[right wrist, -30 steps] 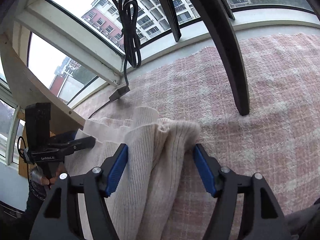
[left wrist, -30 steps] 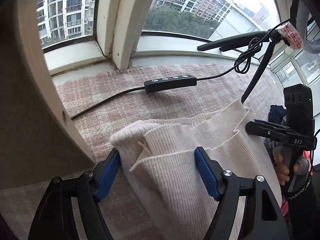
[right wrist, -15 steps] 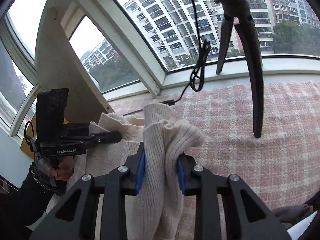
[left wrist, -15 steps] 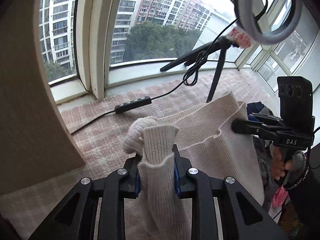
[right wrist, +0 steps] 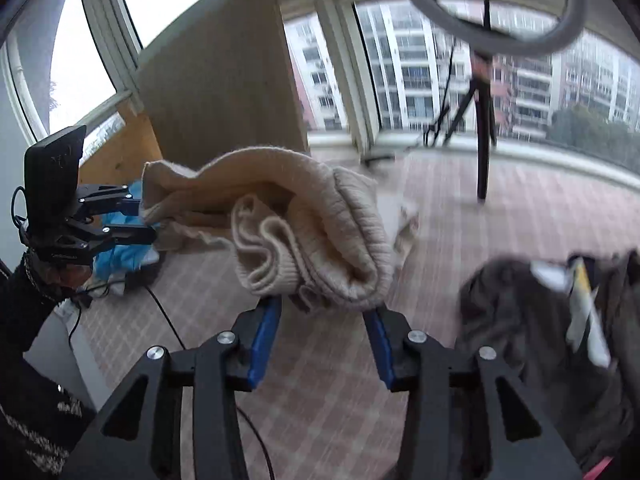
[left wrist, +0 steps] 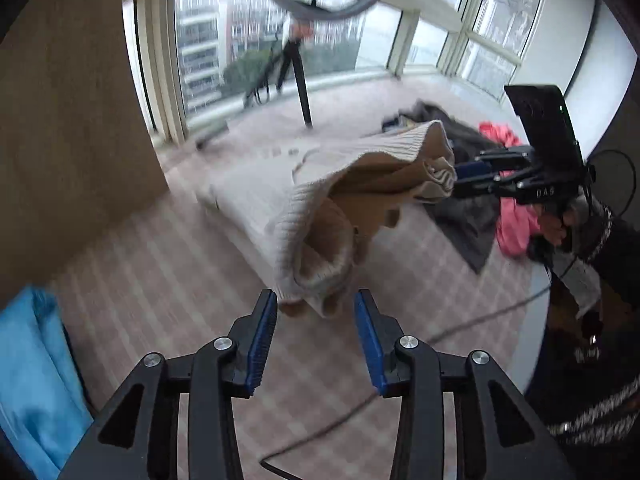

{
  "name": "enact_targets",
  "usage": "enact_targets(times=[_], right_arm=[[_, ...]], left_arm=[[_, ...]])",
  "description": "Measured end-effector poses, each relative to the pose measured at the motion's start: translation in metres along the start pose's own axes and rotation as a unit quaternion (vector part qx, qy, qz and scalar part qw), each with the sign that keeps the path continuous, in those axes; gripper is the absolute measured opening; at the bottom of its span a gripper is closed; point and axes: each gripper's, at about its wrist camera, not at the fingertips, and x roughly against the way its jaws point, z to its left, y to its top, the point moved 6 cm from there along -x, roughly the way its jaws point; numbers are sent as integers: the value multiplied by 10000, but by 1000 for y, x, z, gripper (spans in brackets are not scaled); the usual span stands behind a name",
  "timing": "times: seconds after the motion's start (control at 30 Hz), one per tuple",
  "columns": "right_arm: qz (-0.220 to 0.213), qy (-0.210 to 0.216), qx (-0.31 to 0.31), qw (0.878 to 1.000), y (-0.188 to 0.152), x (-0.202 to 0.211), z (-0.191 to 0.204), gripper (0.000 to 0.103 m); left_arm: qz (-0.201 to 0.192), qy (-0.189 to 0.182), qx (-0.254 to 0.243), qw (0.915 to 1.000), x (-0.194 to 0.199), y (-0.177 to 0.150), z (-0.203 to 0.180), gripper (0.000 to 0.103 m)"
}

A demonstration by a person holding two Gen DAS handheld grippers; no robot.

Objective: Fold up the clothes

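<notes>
A cream ribbed knit sweater (left wrist: pixel 332 200) hangs in a fold in the air above the pink checked cloth (left wrist: pixel 160 280); its far part lies flat. My left gripper (left wrist: pixel 315 320) is open, its blue pads just below the sweater's near end. My right gripper (right wrist: pixel 324 320) is open too, the bunched end of the sweater (right wrist: pixel 320 240) resting just beyond its pads. Each gripper shows in the other's view, right (left wrist: pixel 460 178) and left (right wrist: pixel 144 216), at the sweater's ends. The image is motion-blurred.
A dark grey garment (left wrist: pixel 468 216) and a pink one (left wrist: pixel 512 220) lie at the right. A folded blue garment (left wrist: pixel 28 380) lies at the near left. A ring-light tripod (left wrist: pixel 300 92) stands by the windows. A black cable (left wrist: pixel 400 400) crosses the cloth. A wooden board (left wrist: pixel 60 120) stands left.
Both grippers were shut on the sweater half a second ago and have opened now. They have swung back toward me, carrying the sweater's edge over itself into a fold.
</notes>
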Motion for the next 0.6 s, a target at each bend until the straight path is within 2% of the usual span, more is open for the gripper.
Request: enact_targets(times=[0.03,0.07,0.17,0.27,0.43,0.5,0.57,0.6], right_arm=[[378,41,-239,9990,-34,-3,-2,41],[756,82,-478,9960,-67,-5,-4,41],[489,374,-1240,9904,-104,24,-13,41],[14,353,-1510,9879,-98,37,-22,42],[-92,96,-1475,9890,-72,14,-35,42],[-193,127,-1430,9894,-60,-3,-36,42],[-295,159,-1384,9898,-49,-21,-37,42],[-196,165,-1397,9899,-50,-34,-36,42]], left_arm=[[409,-64,252,9988,-8,-31,-3,37],[629,-95,484,9968,-13,-51,-3,35],[538,-15,899,9945,-11,-69,3,35],[3,127,873,9961,-6,-53,7,38],[-630,189,740,9951,-20,-1,10,41],[-722,433,607,9946,-33,12,12,44],[-612,381,515,9961,-54,20,9,44],[-492,290,539,9969,-67,19,9,44]])
